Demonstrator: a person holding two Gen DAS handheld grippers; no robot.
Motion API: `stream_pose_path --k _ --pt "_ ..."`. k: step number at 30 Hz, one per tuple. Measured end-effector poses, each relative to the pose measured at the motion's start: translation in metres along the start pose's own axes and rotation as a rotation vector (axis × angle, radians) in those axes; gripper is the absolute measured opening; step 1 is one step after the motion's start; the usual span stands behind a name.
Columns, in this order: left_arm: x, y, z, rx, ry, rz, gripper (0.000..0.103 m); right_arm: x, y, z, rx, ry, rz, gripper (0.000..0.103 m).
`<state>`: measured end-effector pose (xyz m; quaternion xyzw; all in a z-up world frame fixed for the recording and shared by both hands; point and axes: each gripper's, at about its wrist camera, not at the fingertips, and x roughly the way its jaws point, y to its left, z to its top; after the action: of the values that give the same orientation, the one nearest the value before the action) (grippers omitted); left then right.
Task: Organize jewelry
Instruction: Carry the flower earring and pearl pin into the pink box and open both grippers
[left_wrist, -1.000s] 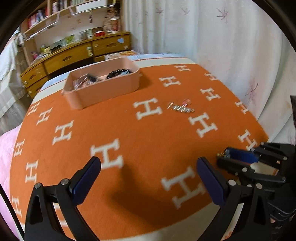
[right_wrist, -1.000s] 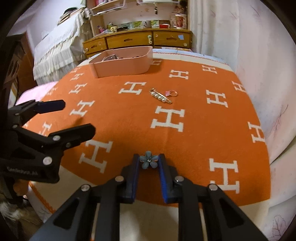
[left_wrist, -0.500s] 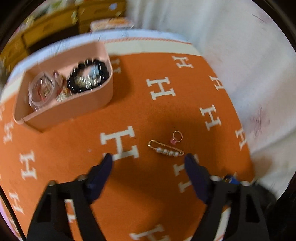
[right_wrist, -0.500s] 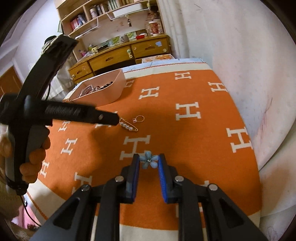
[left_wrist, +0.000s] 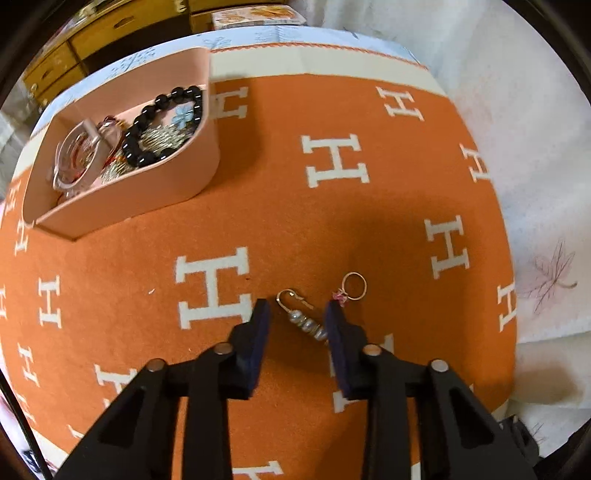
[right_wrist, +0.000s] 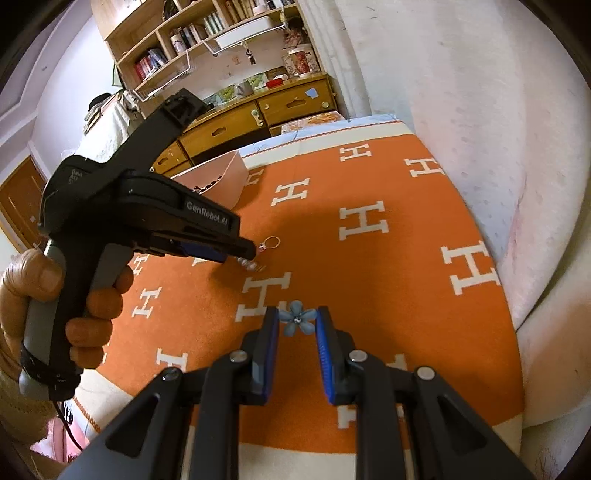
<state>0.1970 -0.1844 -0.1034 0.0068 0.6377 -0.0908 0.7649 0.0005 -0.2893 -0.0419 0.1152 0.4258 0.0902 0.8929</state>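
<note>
A pearl safety-pin brooch (left_wrist: 304, 321) lies on the orange H-pattern blanket (left_wrist: 332, 229), between the fingers of my left gripper (left_wrist: 297, 314), which is open around it and low over the blanket. A gold ring with a pink stone (left_wrist: 352, 287) lies just right of the brooch. The pink box (left_wrist: 122, 199) at far left holds a black bead bracelet (left_wrist: 162, 125), a clear bangle and other pieces. My right gripper (right_wrist: 295, 323) is shut on a blue flower piece (right_wrist: 296, 321), held above the blanket. The brooch (right_wrist: 252, 265) and ring (right_wrist: 271, 243) also show in the right wrist view.
The left gripper body and the hand holding it (right_wrist: 122, 236) fill the left of the right wrist view. A white curtain (left_wrist: 535, 147) hangs along the blanket's right edge. Wooden drawers (right_wrist: 258, 118) and shelves stand behind the pink box (right_wrist: 221, 181).
My left gripper moved forward and down over the brooch and its fingers narrowed around it. My right gripper rose a little, still holding the blue flower.
</note>
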Motion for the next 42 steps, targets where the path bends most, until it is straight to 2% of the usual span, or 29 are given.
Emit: stream_pose_path --k 1,3,9,11,13,19,25,30,34,38,39,40,41,42 --pt "0.000 -0.002 0.000 0.018 0.008 0.015 0.016 0.000 -0.002 0.000 0.010 0.000 0.002 0.020" --pt "0.000 -0.004 0.000 0.037 0.020 0.016 0.013 -0.001 -0.007 0.000 0.030 -0.001 0.006 0.020" --pt "-0.002 -0.007 -0.008 0.099 0.025 0.039 0.013 -0.002 -0.009 0.000 0.030 0.000 0.013 0.020" --pt "-0.004 -0.004 -0.013 0.114 0.013 0.020 0.012 -0.001 -0.007 0.002 0.025 0.003 0.017 0.020" --pt "-0.006 0.000 -0.016 0.111 0.001 -0.016 0.005 -0.001 -0.005 0.003 0.017 0.004 0.018 0.020" --pt "-0.046 0.033 -0.027 0.107 -0.089 -0.047 0.005 -0.004 0.020 0.021 -0.051 -0.006 0.020 0.020" --pt "-0.107 0.083 -0.004 0.068 -0.212 -0.020 0.005 -0.004 0.066 0.072 -0.113 -0.029 0.109 0.020" --pt "-0.145 0.132 0.033 0.028 -0.339 -0.015 0.005 0.018 0.107 0.127 -0.145 -0.024 0.172 0.020" --pt "-0.149 0.161 0.056 0.005 -0.389 -0.004 0.005 0.058 0.131 0.162 -0.132 0.038 0.202 0.020" --pt "-0.131 0.170 0.075 0.001 -0.402 0.018 0.006 0.109 0.152 0.184 -0.138 0.097 0.143 0.021" --pt "-0.127 0.173 0.080 0.000 -0.406 0.031 0.014 0.117 0.155 0.186 -0.141 0.102 0.125 0.021" --pt "-0.123 0.175 0.083 -0.002 -0.406 0.037 0.032 0.128 0.157 0.189 -0.145 0.116 0.106 0.021" --pt "-0.119 0.174 0.082 -0.005 -0.408 0.038 0.044 0.135 0.159 0.189 -0.145 0.127 0.093 0.021" --pt "-0.117 0.176 0.083 -0.011 -0.413 0.039 0.069 0.140 0.159 0.190 -0.145 0.133 0.085 0.021"
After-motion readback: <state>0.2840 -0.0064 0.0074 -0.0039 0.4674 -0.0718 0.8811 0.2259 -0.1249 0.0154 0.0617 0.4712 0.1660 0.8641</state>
